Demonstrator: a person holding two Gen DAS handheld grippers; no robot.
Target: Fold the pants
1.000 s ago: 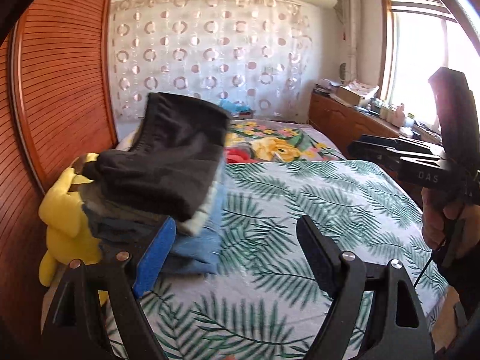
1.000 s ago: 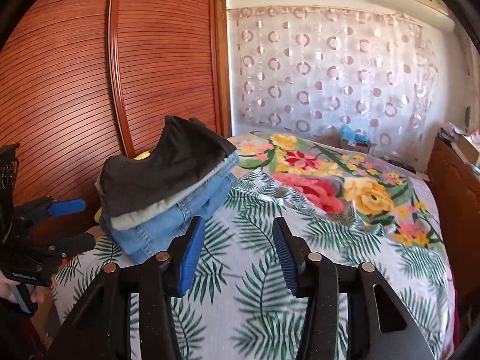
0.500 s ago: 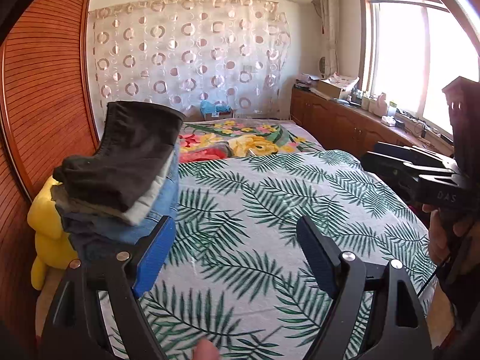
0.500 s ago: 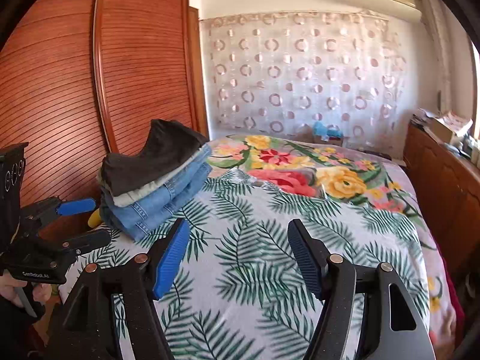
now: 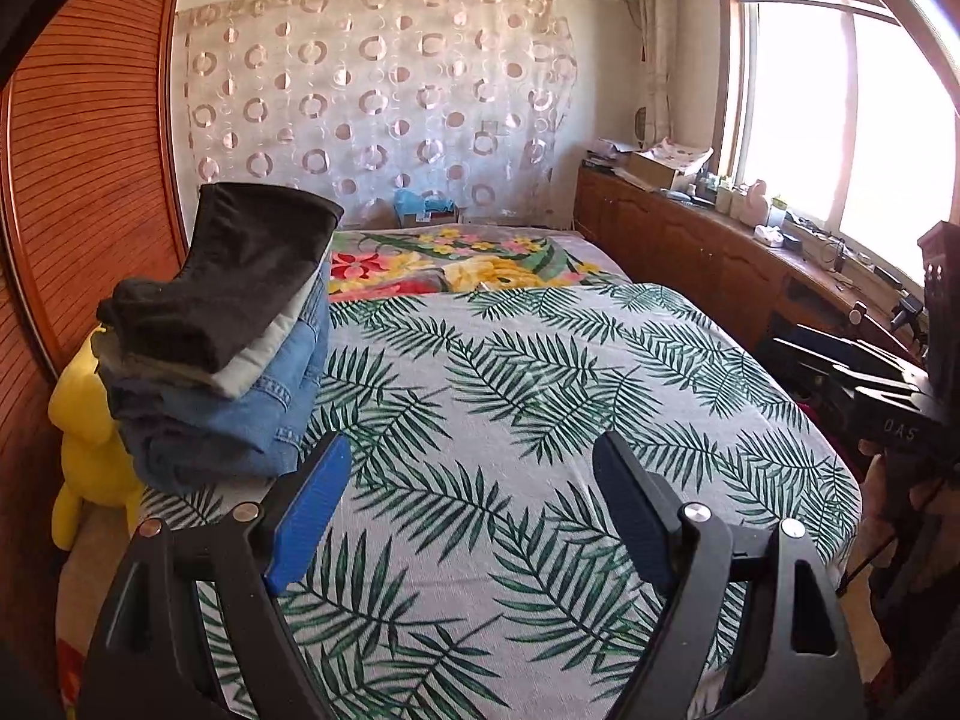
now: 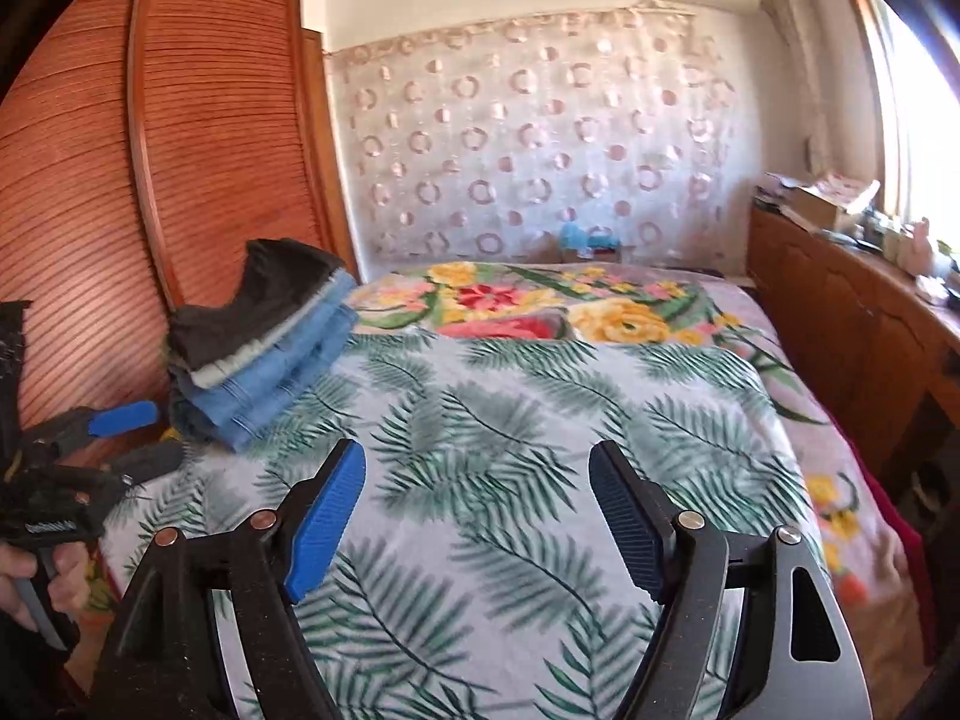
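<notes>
A stack of folded pants [image 5: 222, 336], dark pair on top, then grey and blue denim, sits on the left side of the bed; it also shows in the right wrist view [image 6: 264, 336]. My left gripper [image 5: 474, 510] is open and empty above the leaf-print bedspread [image 5: 540, 396], to the right of the stack. My right gripper [image 6: 480, 510] is open and empty over the bedspread [image 6: 510, 420], away from the stack. The left gripper also shows at the left edge of the right wrist view [image 6: 132, 438]. The right gripper's body shows at the right edge of the left wrist view [image 5: 864, 384].
A yellow plush toy [image 5: 90, 432] lies beside the stack against the slatted wooden wardrobe [image 5: 78, 180]. A floral blanket [image 5: 456, 264] covers the bed's far end. A wooden cabinet [image 5: 708, 246] with clutter runs under the window on the right.
Both grippers have pulled back from the stack of pants and swung to the right. The right gripper's jaws have opened wider. The stack has stayed in place.
</notes>
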